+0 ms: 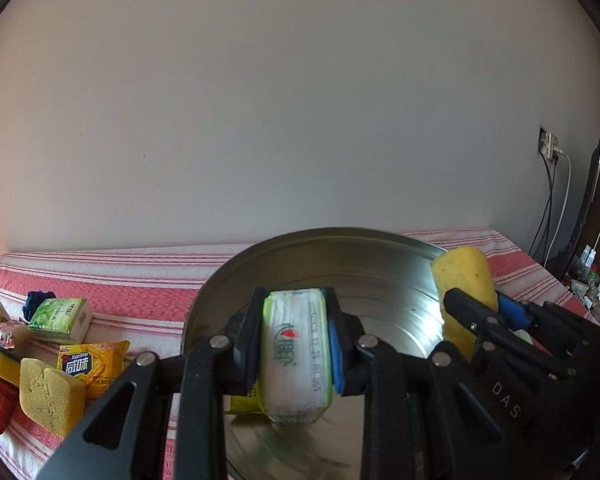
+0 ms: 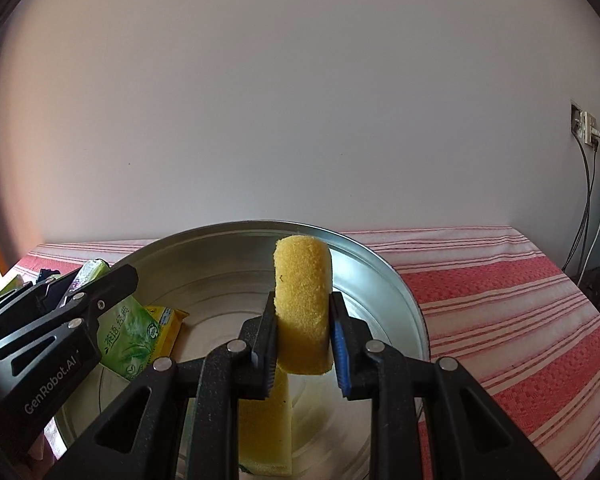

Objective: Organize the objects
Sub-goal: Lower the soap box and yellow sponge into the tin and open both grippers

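Steel basin point(image 1: 236, 276); two grippers' jaws clamped: left point(image 1: 294, 344) on tissue pack point(image 1: 296, 356), right point(image 2: 302, 332) on sponge point(image 2: 302, 304).

Soft daylight, glare on metal basin point(image 2: 380, 280) — heavy fisheye bending, dark vignetted corners.

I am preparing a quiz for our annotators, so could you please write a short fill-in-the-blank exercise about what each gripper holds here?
1. The left gripper is shut on a green-and-white ____ pack.
2. The right gripper grips a yellow ____.
3. Both grippers hover over the round ____ basin.
4. The basin stands on a ____-and-white striped tablecloth.

Missing words: tissue; sponge; metal; red
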### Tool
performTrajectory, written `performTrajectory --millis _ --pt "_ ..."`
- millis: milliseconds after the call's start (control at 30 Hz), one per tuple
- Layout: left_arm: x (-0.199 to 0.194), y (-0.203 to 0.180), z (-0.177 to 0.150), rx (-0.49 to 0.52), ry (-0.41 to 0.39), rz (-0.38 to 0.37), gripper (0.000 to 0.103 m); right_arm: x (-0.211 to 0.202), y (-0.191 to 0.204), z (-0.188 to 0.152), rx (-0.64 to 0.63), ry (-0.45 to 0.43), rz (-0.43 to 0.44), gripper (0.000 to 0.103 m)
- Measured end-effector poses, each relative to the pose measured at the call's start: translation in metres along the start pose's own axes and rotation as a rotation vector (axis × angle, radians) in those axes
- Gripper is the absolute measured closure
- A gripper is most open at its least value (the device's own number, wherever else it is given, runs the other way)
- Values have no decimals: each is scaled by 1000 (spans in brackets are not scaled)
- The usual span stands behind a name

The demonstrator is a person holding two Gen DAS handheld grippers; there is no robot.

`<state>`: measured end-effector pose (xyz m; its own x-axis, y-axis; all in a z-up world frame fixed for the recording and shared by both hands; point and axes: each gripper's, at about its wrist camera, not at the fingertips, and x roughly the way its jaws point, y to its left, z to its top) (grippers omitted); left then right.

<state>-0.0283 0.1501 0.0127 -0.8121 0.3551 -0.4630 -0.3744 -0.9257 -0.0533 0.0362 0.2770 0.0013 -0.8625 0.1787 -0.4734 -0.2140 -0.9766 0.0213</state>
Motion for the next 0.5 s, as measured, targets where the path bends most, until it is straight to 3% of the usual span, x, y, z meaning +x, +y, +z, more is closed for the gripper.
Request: performTrajectory --millis 367,433,500 --pt "7 -19 -6 33 19 44 77 2 -4 0 28 27 17 78" --pt "7 -19 -5 36 20 53 75 0 -2 0 33 28 29 77" --pt "9 -21 -3 36 23 48 64 -1 -1 -1 36 28 39 75"
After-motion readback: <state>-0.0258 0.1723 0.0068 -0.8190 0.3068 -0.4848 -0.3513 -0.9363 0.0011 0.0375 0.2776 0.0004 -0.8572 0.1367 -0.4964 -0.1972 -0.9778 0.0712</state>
